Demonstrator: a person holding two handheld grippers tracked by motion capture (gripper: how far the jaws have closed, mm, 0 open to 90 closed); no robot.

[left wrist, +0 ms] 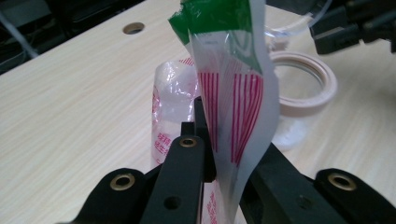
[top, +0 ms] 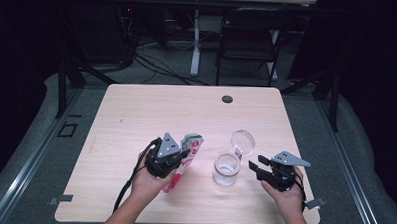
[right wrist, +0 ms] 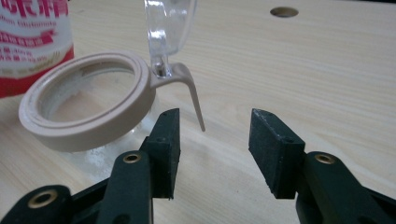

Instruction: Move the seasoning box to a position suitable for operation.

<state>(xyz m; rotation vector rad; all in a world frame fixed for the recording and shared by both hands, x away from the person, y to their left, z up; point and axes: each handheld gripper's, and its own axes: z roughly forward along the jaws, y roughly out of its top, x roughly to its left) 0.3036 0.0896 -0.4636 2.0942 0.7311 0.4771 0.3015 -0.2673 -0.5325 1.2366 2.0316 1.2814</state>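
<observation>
Left claw [left wrist: 210, 154] pinches the packet [left wrist: 233, 93] (upright), right claw [right wrist: 215, 144] gapes empty beside the jar [right wrist: 88, 112], well inside the table [top: 136, 105] edge.

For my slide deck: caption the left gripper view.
Left gripper clamps a red-striped plastic bag upright beside the open jar.

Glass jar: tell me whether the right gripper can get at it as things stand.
Probably yes. The right gripper stands open just beside the glass jar, with bare table between them. The jar's flipped-up clear lid and its lever stand near the jaws, so approach low on the body.
</observation>
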